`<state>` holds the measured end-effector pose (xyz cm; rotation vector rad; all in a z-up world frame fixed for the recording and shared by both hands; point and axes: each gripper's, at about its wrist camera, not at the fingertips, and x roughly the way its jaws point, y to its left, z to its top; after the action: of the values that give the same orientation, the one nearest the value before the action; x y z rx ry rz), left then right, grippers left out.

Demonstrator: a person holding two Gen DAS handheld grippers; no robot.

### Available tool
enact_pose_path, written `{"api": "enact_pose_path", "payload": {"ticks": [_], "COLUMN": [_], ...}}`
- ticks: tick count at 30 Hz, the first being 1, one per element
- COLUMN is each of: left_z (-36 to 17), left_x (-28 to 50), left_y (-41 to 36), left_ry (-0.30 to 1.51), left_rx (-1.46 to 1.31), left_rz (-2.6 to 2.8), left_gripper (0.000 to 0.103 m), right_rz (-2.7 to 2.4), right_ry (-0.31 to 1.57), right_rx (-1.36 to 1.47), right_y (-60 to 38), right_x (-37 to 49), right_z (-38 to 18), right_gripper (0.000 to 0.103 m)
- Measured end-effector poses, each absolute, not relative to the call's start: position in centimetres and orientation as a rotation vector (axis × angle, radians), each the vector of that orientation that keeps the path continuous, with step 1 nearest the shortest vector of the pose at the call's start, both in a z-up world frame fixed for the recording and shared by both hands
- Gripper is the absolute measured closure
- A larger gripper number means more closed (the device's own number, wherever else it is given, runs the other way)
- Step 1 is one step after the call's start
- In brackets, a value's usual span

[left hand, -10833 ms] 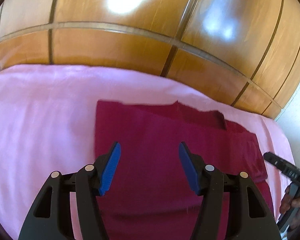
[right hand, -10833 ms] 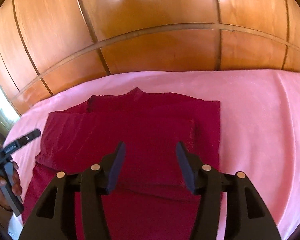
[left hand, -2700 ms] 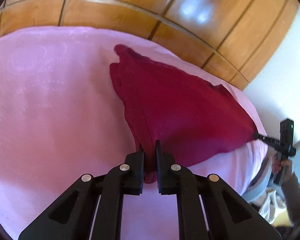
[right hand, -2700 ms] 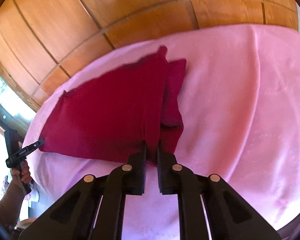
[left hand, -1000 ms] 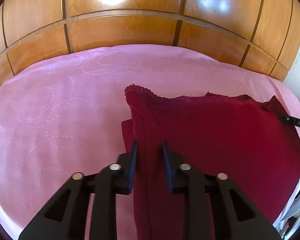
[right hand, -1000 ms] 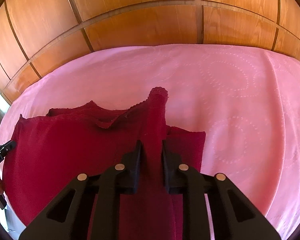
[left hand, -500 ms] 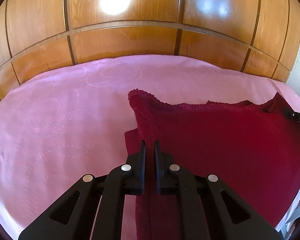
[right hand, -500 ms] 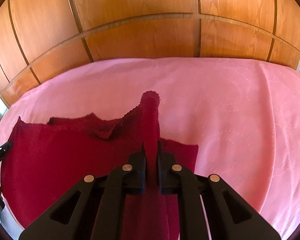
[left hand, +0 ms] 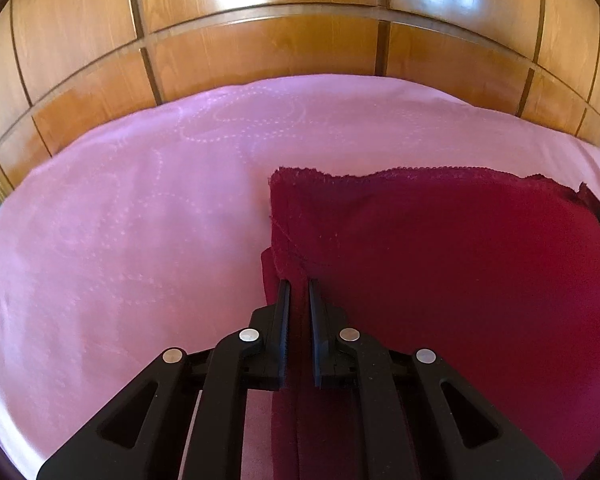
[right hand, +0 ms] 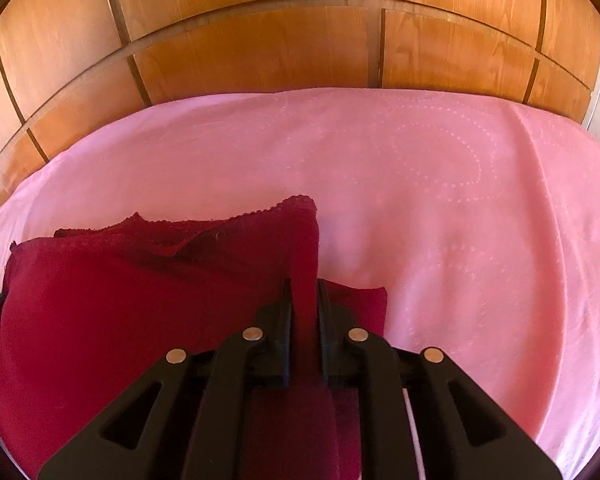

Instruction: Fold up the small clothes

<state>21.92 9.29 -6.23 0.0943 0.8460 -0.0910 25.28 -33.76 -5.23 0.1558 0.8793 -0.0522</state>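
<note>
My left gripper [left hand: 299, 286] pinched tight on left corner of crimson garment [left hand: 440, 264]. My right gripper [right hand: 305, 286] on opposite corner, jaws easing apart, cloth between them. Held scalloped edge runs side to side between both grippers, folded forward over lower layer on pink bedsheet [right hand: 440, 208].

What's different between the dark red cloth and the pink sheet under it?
The dark red cloth is folded into layers with a lacy edge; the pink sheet lies spread flat with a dotted swirl pattern. The cloth covers only part of the bed, while the sheet covers all that shows. Both are soft fabric.
</note>
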Motion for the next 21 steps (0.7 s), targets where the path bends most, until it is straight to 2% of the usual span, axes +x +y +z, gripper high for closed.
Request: {"api": "enact_pose_path", "payload": {"ticks": [1, 2, 4, 9, 15, 21], "left_z": [-5.9, -5.7, -5.0, -3.5, -3.5, -4.3], "left_x": [21.8, 21.7, 21.1, 18.5, 14.4, 12.3], "left_y": [9.5, 9.7, 10.4, 11.7, 9.6, 6.5], "left_ry": [0.847, 0.842, 0.818, 0.773, 0.763, 0.782], "left_rx": [0.080, 0.070, 0.048, -0.041, -0.075, -0.044], "left_rz": [-0.091, -0.090, -0.069, -0.073, -0.217, -0.325], "left_gripper": [0.094, 0.090, 0.084, 0.084, 0.084, 0.084], "right_rz": [-0.045, -0.031, -0.009, 0.051, 0.149, 0.236], "right_ry": [0.876, 0.866, 0.858, 0.883, 0.905, 0.921], "right_rx": [0.168, 0.187, 0.218, 0.301, 0.470, 0.517], "right_y": [-33.9, -34.2, -34.5, -35.7, -36.6, -35.3], "right_x": [25.1, 24.6, 23.6, 20.6, 17.1, 13.4], "right_z": [-4.9, -4.5, -4.2, -4.6, -5.9, -6.2], "right_gripper": [0.080, 0.062, 0.049, 0.040, 0.041, 0.043]}}
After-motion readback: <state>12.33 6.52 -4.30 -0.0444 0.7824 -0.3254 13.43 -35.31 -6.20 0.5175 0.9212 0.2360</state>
